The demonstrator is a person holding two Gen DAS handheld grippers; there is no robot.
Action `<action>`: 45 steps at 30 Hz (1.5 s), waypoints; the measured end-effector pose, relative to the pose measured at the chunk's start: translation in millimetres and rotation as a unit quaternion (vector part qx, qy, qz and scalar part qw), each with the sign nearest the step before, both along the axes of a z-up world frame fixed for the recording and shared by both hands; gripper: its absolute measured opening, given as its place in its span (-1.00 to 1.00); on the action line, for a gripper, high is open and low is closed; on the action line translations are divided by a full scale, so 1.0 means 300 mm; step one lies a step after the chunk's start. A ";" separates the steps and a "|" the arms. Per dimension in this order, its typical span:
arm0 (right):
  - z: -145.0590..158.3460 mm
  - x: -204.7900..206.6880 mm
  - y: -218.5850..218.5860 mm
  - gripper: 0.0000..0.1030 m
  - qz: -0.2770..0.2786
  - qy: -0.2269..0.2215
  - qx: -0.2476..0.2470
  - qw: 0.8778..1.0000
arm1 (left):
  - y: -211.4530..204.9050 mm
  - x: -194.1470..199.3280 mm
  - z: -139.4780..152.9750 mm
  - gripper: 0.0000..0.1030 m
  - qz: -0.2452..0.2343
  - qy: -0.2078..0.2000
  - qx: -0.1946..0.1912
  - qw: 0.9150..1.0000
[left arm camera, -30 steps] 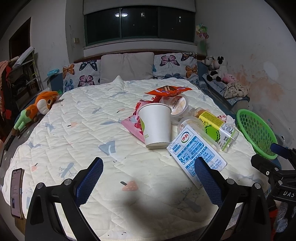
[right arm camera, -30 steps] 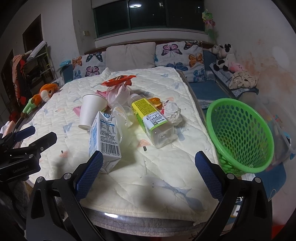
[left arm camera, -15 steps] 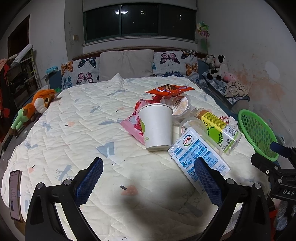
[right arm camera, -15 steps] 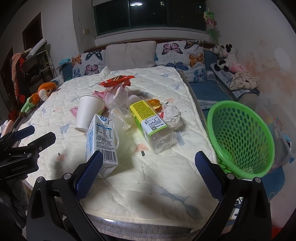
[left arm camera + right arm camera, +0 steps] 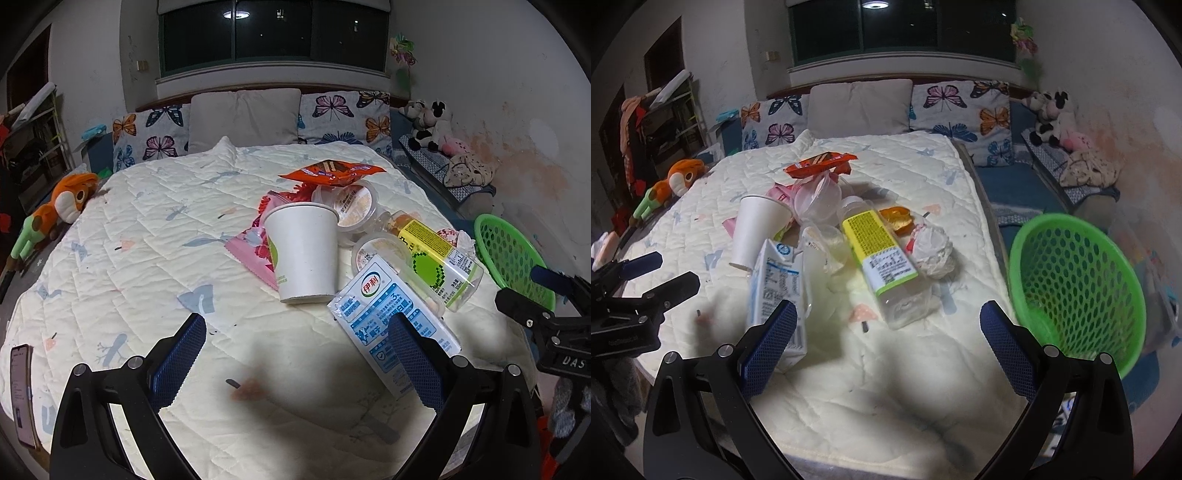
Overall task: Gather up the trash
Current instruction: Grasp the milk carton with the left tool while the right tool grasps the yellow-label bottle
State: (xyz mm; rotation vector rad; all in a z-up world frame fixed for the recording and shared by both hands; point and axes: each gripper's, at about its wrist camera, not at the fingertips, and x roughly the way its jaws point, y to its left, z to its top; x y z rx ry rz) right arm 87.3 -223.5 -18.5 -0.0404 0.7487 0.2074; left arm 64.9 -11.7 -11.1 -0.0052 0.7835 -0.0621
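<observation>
Trash lies heaped on the quilted bed [image 5: 147,258]: a white paper cup [image 5: 303,251] [image 5: 757,229], a blue-white milk carton [image 5: 384,317] [image 5: 779,288], a yellow-labelled clear bottle [image 5: 436,258] [image 5: 882,258], clear plastic tubs [image 5: 351,206], an orange snack bag [image 5: 332,171] [image 5: 820,162], a pink wrapper [image 5: 251,251] and crumpled paper [image 5: 931,247]. A green mesh basket [image 5: 1078,284] [image 5: 509,254] stands right of the bed. My left gripper [image 5: 295,354] is open and empty before the cup. My right gripper [image 5: 886,343] is open and empty before the bottle.
Butterfly pillows [image 5: 243,118] line the headboard. An orange plush toy [image 5: 66,203] lies at the bed's left edge. A phone [image 5: 22,391] rests at the near-left corner. Plush toys [image 5: 1052,114] sit on a bench along the right wall.
Both grippers have moved forward toward the trash pile, so the cup, carton and bottle appear closer. Both stay open and empty.
</observation>
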 end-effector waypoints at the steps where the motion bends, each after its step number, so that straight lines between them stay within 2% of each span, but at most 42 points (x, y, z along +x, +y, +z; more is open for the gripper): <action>1: -0.001 0.011 -0.004 0.91 0.004 0.000 -0.005 1.000 | -0.001 0.005 -0.001 0.86 -0.001 0.002 -0.003 1.000; 6: -0.004 0.058 -0.028 0.88 0.025 0.009 0.002 1.000 | -0.001 0.026 -0.011 0.86 -0.009 0.015 -0.024 1.000; 12: -0.019 0.114 -0.043 0.78 0.047 0.020 0.003 0.999 | -0.005 0.059 -0.039 0.86 -0.021 0.052 -0.079 0.995; 16: -0.035 0.143 -0.053 0.69 0.054 0.031 0.008 0.998 | -0.031 0.083 -0.044 0.85 -0.030 0.075 -0.115 0.990; 19: -0.045 0.157 -0.060 0.63 0.059 0.036 0.011 0.998 | -0.057 0.107 -0.053 0.84 -0.031 0.088 -0.124 0.988; 26: -0.050 0.172 -0.082 0.58 0.069 0.037 0.018 0.997 | -0.081 0.182 -0.108 0.71 -0.019 0.138 -0.179 0.974; 30: -0.055 0.184 -0.087 0.53 0.075 0.040 0.021 0.996 | -0.095 0.219 -0.134 0.62 -0.012 0.155 -0.188 0.970; 34: -0.060 0.200 -0.083 0.51 0.083 0.043 0.021 0.995 | -0.103 0.245 -0.167 0.46 -0.010 0.175 -0.209 0.962; 39: -0.053 0.214 -0.074 0.49 0.095 0.040 0.024 0.994 | -0.115 0.262 -0.184 0.41 -0.013 0.176 -0.214 0.961; 41: -0.050 0.225 -0.069 0.35 0.101 0.041 0.026 0.994 | -0.119 0.263 -0.185 0.39 -0.018 0.173 -0.211 0.962; 45: -0.054 0.253 -0.055 0.25 0.111 0.049 0.031 0.992 | -0.124 0.258 -0.183 0.38 -0.029 0.167 -0.209 0.963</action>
